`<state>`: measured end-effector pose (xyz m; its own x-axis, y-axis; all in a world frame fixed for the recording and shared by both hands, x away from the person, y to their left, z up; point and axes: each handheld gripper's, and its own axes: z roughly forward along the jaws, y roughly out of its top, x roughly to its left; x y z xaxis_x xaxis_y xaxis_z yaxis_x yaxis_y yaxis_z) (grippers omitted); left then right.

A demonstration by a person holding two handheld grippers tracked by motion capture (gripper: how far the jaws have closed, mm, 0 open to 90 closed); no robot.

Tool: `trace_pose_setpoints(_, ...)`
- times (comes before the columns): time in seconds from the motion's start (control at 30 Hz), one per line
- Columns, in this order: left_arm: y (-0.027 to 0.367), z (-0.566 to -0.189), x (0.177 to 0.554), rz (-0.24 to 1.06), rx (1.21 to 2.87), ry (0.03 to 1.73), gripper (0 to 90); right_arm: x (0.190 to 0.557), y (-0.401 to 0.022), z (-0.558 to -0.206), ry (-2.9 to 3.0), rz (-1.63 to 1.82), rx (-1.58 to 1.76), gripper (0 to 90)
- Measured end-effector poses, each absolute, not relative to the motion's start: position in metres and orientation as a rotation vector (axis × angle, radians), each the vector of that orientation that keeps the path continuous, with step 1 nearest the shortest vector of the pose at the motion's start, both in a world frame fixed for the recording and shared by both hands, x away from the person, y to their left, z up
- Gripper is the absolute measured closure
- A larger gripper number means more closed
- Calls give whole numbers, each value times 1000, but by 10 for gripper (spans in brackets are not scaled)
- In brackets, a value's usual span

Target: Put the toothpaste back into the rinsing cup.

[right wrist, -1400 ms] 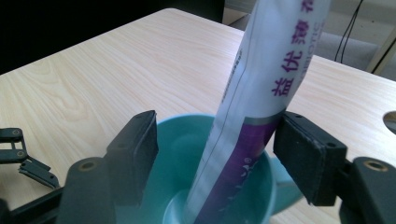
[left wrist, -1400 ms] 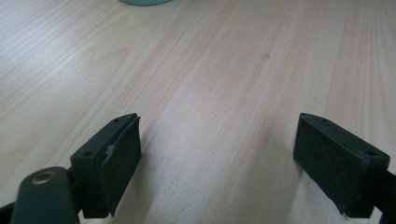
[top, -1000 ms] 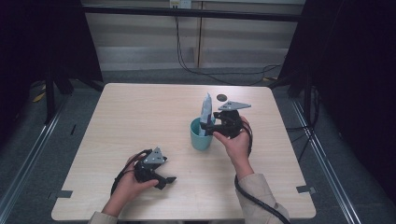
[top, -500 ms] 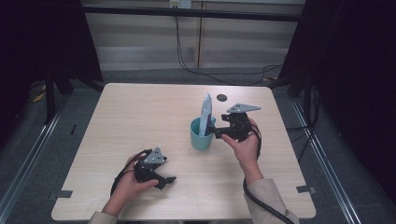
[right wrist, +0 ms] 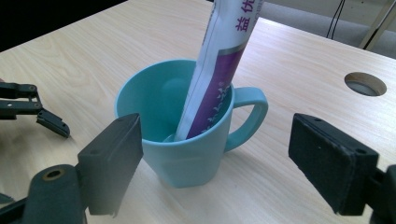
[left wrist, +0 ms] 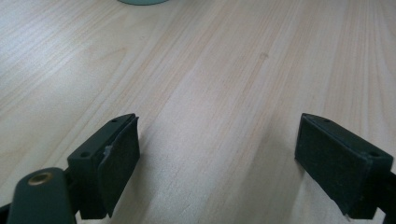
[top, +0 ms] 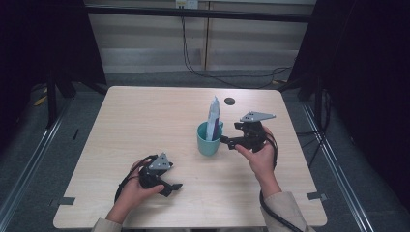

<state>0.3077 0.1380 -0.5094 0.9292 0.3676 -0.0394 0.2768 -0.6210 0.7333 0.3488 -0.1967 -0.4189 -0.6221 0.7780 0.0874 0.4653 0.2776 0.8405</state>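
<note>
Pale wood table (top: 145,121) carrying a teal mug (top: 209,140) with a sachet (top: 212,116) standing inside, leaning on the rim. Looks placed already. Right gripper (top: 226,141) sitting just beside the mug, jaws spread, gripping nothing. Left gripper (top: 173,187) resting near the front edge, jaws wide, idling.

Teal mug (right wrist: 184,140) upright on the worktop (top: 145,125), right of centre, handle toward the hole side. White-purple sachet (right wrist: 219,65) stands inside it, leaning on the rim, top sticking well above. Just ahead of my right jaws.
</note>
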Motion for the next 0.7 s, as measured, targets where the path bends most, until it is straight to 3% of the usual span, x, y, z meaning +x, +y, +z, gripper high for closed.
trace_pose_setpoints(0.7, 138, -509, 308, 147, 2279, 452, 135, 329, -217, -424, 2258, 1343, 1086, 151)
